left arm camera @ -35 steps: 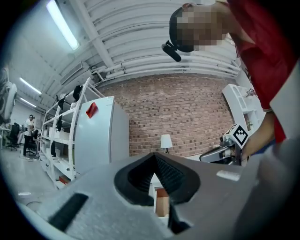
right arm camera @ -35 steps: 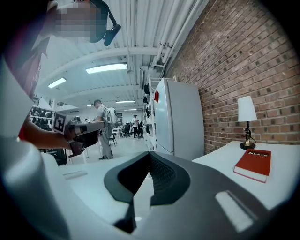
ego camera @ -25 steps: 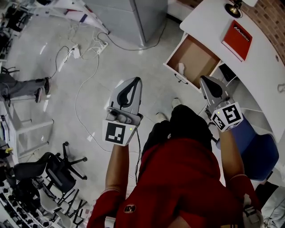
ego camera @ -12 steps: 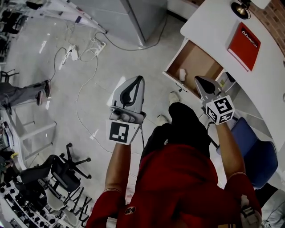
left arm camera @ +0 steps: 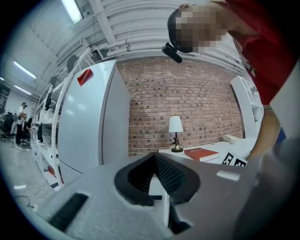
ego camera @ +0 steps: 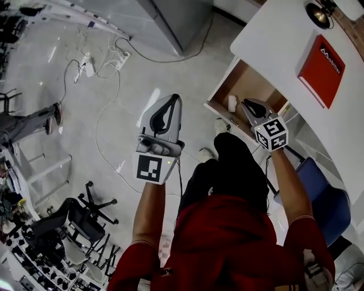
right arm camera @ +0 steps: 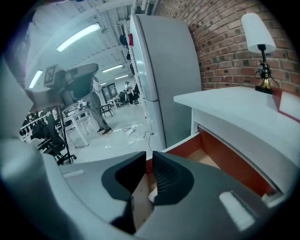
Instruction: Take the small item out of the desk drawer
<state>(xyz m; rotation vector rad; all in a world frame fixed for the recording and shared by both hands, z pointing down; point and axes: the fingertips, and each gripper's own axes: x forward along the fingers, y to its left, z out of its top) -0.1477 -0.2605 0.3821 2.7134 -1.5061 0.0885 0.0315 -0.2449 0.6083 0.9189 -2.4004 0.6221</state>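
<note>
The desk drawer [ego camera: 251,84] stands pulled out, its brown floor bare apart from a small white item [ego camera: 231,103] near its front left corner. My right gripper [ego camera: 245,103] hovers over the drawer's front edge, just right of the item. Its jaws are opening: a narrow gap shows with nothing pressed between them. In the right gripper view [right arm camera: 149,157] the drawer's inside [right arm camera: 209,159] lies straight ahead, and a pale bit [right arm camera: 152,195] shows through the gap. My left gripper [ego camera: 176,98] is shut and empty, held over the floor to the left, away from the desk; it [left arm camera: 154,156] faces the room.
A red book [ego camera: 321,62] and a lamp [ego camera: 319,12] sit on the white desk [ego camera: 273,40]. A blue chair [ego camera: 321,190] stands at the right. Cables [ego camera: 108,74] run over the floor; a grey cabinet [ego camera: 170,17] stands behind; office chairs [ego camera: 85,221] are at lower left.
My right gripper has moved forward and left, from below the drawer's front to over its edge near the white item. The left gripper has stayed where it was.
</note>
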